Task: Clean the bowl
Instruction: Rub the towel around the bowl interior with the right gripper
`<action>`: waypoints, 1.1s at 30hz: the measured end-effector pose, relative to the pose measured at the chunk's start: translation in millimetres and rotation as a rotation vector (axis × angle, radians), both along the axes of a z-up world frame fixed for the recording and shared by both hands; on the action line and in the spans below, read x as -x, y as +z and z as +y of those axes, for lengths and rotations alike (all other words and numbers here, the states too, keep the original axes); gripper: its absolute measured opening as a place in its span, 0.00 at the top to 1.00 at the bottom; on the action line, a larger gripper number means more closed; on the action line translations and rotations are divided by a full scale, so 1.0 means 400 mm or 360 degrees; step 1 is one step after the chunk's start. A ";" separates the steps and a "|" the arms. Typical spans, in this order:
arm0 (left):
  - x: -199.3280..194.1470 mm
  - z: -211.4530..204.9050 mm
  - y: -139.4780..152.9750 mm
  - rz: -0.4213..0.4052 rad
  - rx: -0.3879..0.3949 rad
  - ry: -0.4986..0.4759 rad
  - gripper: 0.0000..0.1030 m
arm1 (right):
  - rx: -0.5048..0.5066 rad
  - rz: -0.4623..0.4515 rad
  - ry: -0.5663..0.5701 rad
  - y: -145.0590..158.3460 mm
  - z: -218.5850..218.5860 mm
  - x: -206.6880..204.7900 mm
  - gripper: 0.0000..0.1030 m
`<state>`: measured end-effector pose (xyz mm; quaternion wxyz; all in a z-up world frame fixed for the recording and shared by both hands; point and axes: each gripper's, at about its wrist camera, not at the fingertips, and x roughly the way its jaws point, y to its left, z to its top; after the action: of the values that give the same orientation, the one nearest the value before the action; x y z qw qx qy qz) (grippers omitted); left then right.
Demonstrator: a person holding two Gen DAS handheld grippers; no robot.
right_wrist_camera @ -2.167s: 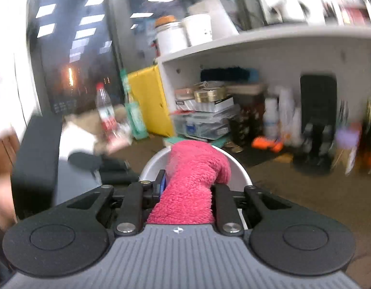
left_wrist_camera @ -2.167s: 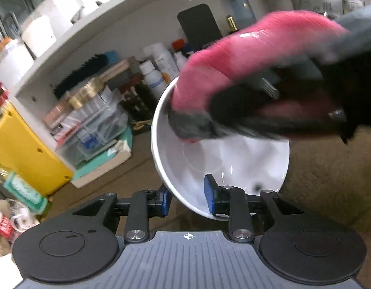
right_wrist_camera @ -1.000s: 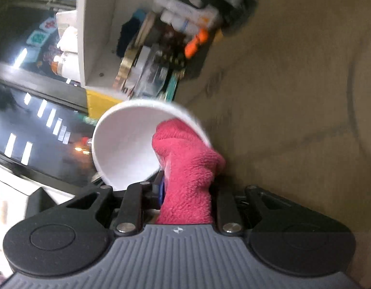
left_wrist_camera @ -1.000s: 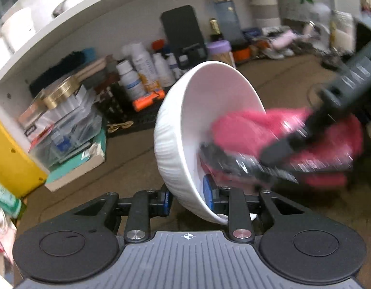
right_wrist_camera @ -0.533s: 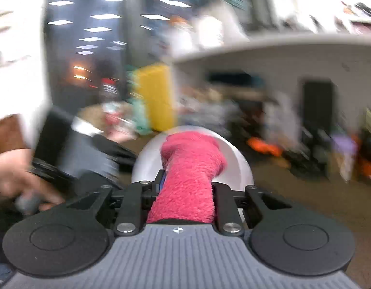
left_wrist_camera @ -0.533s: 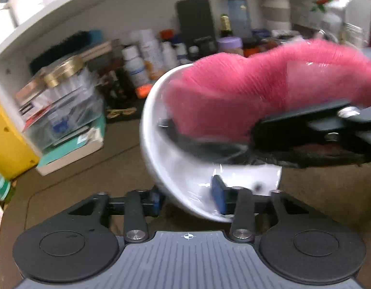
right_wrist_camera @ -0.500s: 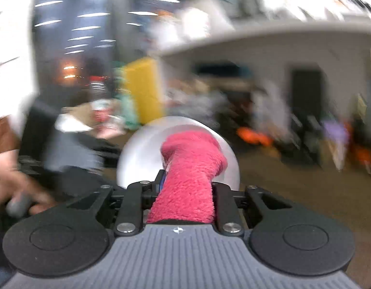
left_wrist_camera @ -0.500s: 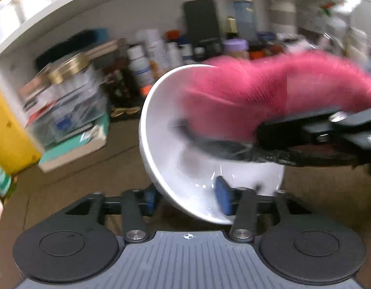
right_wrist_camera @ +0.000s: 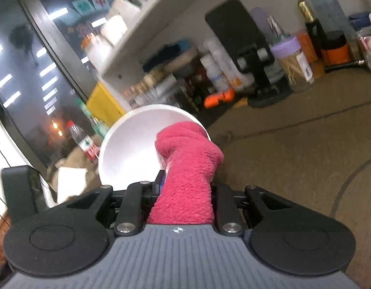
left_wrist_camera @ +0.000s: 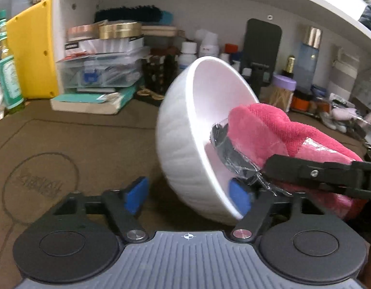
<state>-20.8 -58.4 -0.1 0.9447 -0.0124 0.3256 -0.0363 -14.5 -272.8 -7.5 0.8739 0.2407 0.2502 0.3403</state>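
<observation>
A white bowl (left_wrist_camera: 185,144) is tipped on its side above the brown mat, with its mouth facing right. My left gripper (left_wrist_camera: 187,197) is open. Its right pad (left_wrist_camera: 239,198) sits inside the lower rim, and its left pad (left_wrist_camera: 135,196) stands clear of the outer wall. From the right, my right gripper (left_wrist_camera: 233,154) reaches into the bowl, shut on a rolled pink cloth (left_wrist_camera: 262,122). In the right wrist view the cloth (right_wrist_camera: 188,168) fills my right gripper (right_wrist_camera: 185,185), and its end presses inside the bowl (right_wrist_camera: 130,149). The bowl's lower rim is blurred.
A white shelf unit at the back holds stacked plastic boxes (left_wrist_camera: 101,72), bottles, a black phone stand (left_wrist_camera: 260,48) and a purple-lidded jar (left_wrist_camera: 283,91). A yellow box (left_wrist_camera: 33,48) and a green bottle (left_wrist_camera: 7,72) stand at the left. The brown mat (left_wrist_camera: 77,144) lies below.
My left gripper's pads have spread apart, letting go of the bowl's rim. The bowl has tipped further onto its side. The cloth has stayed inside the bowl, sweeping around it.
</observation>
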 end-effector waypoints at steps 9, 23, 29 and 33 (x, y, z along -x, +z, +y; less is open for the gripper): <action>0.008 -0.020 0.017 -0.0057 -0.0263 -0.0213 0.72 | -0.0015 -0.0032 0.0019 0.046 -0.036 0.038 0.79; 0.064 -0.031 0.072 -0.0031 -0.0808 -0.0633 0.77 | 0.0529 -0.0298 0.0181 0.152 0.146 0.034 0.79; 0.053 -0.011 0.092 0.0039 -0.0917 -0.0841 0.76 | 0.0606 -0.0456 0.0327 0.122 0.154 0.098 0.79; 0.038 -0.001 0.095 0.0029 -0.0846 -0.0788 0.76 | 0.0576 -0.0219 0.0174 0.063 0.110 0.060 0.79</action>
<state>-35.9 -58.9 38.0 0.8746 0.3126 0.3251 -0.1780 -38.6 -228.9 17.8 0.8982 0.0419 0.2597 0.3523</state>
